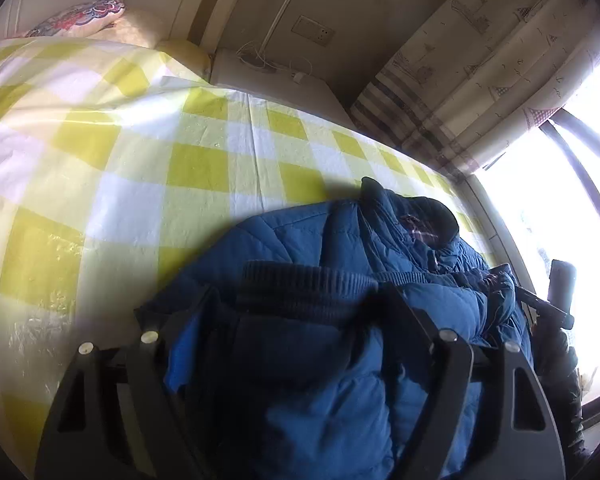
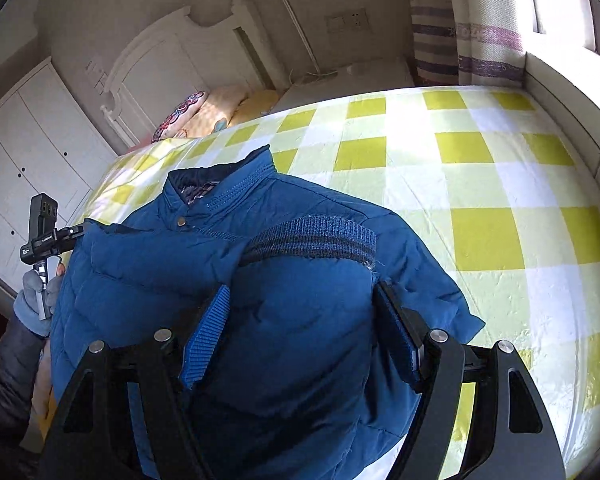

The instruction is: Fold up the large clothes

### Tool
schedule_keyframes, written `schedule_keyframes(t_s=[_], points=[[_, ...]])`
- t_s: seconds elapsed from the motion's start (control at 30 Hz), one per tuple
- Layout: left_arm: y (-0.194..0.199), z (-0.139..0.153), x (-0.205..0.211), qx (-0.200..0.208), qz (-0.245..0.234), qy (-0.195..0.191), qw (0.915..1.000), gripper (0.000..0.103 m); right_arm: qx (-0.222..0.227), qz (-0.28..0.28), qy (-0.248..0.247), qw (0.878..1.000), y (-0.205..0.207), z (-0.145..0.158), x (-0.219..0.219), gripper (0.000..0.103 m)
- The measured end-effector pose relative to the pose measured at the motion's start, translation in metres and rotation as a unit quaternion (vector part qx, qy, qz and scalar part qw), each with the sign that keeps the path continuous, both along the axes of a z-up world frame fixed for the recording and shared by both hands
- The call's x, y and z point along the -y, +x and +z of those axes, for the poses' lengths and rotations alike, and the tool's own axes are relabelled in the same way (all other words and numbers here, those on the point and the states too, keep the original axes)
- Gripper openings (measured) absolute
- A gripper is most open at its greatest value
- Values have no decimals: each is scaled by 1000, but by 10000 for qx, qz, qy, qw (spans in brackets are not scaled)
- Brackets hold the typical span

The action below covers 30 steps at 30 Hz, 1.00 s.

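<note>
A blue quilted jacket [image 2: 284, 280] lies bunched on the bed [image 2: 484, 168] with its yellow-and-white checked sheet, collar [image 2: 220, 188] toward 12 o'clock in the right wrist view and a ribbed cuff [image 2: 312, 240] across its chest. The right gripper [image 2: 300, 320] is spread wide, fingers [image 2: 208, 332] flanking a padded fold of the jacket. The left gripper [image 1: 300, 312] also stands spread around jacket bulk below a dark ribbed band [image 1: 300, 284]; whether either truly pinches cloth I cannot tell.

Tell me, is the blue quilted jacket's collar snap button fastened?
No, the blue quilted jacket has its collar open, with the brass snap button showing bare.
</note>
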<state>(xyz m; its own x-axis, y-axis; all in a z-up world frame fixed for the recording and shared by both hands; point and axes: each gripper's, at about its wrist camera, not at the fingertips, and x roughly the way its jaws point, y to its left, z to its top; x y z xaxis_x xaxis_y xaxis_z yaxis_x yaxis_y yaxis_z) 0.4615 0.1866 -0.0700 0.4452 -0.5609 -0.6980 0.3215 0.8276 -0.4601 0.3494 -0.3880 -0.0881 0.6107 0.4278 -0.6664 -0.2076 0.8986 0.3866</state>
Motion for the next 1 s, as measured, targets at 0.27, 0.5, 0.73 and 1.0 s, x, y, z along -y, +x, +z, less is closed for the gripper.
schedule_keyframes(t_s=[0.27, 0.5, 0.73, 1.0], points=[[-96, 74, 6, 1797, 43, 241, 9834, 17, 1952, -167, -993, 9756, -103, 91, -45, 13], [-51, 183, 14, 2218, 708, 309, 9720, 18, 2064, -1003, -347, 9727, -44, 180, -26, 13], [64, 66, 45, 859, 1368, 1144, 9802, 20, -22, -1826, -775, 9801, 73, 28, -27, 13], [83, -20, 23, 49, 1741, 884, 9807, 23, -252, -1835, -461, 9816, 79, -15, -19, 15]])
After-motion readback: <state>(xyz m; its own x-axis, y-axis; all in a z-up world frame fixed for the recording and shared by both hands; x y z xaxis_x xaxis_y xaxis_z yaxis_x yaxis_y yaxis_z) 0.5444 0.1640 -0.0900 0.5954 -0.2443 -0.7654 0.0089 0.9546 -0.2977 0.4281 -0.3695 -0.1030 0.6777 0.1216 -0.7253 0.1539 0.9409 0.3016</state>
